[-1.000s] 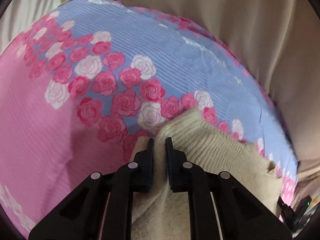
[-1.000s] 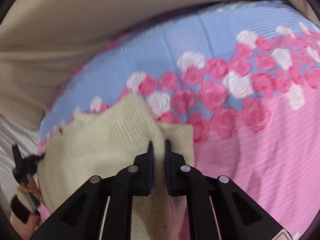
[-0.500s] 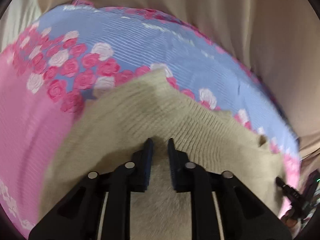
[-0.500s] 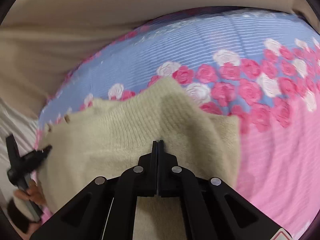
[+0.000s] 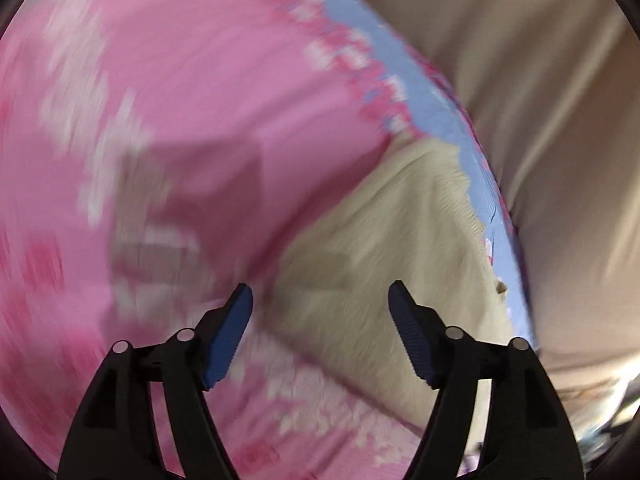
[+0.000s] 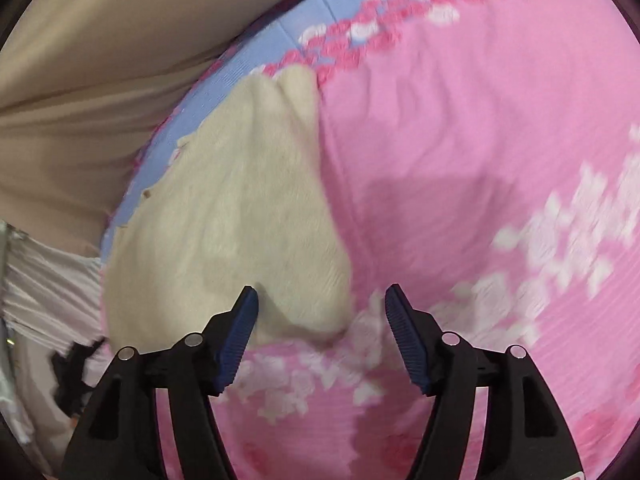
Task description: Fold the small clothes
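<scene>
A cream knit garment (image 5: 384,248) lies folded on a pink and blue rose-print bedspread (image 5: 180,100). My left gripper (image 5: 320,308) is open and empty, just above the garment's near edge. In the right wrist view the same garment (image 6: 248,208) lies left of centre on the bedspread (image 6: 460,140). My right gripper (image 6: 320,308) is open and empty, over the garment's near right corner. Both views are motion-blurred.
Beige fabric (image 5: 560,140) rises behind the bedspread's blue edge; it also shows in the right wrist view (image 6: 100,80). White pleated cloth (image 6: 44,280) and a dark object (image 6: 76,376) sit at the left of the right wrist view.
Both grippers were shut on the cream garment and have opened and let it go. The garment now lies on the bedspread, and both grippers have pulled back from it.
</scene>
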